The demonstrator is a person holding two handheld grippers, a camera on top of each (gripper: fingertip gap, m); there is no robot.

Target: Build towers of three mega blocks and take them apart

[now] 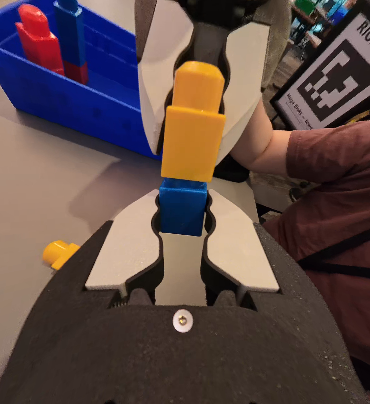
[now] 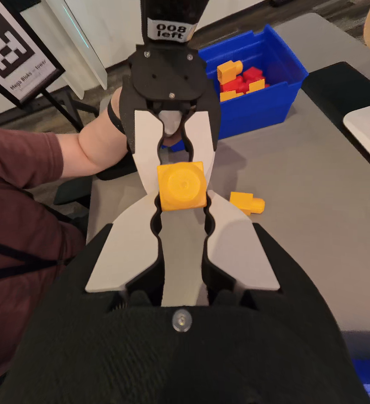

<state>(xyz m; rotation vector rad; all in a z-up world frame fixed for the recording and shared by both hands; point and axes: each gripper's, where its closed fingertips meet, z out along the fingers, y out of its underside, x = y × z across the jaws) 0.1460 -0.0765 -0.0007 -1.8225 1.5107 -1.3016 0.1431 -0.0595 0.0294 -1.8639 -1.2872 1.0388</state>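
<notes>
- The left gripper (image 1: 183, 209) pinches a blue block (image 1: 181, 209), both pads pressed against its sides, and holds it above the grey table (image 1: 37, 175).
- The right gripper (image 2: 183, 197) comes in from the opposite side and clamps a yellow block (image 1: 192, 142) by its square body, stud pointing away from the blue one.
- The yellow block sits on the blue block's end, slightly skewed; I judge the joint only part seated, or starting to separate — the pictures do not settle which.
- To do this step well, keep both blocks on one axis and push or pull straight along it; twisting would likely jam the stud.
- Keep both grips firm on the flat faces, so neither block slips.
- A spare yellow block (image 2: 246, 203) lies on the table near the grippers.
- The blue bin (image 2: 267, 109) holds more red and yellow blocks; a second blue bin (image 1: 70, 98) holds standing red and blue pieces.
</notes>
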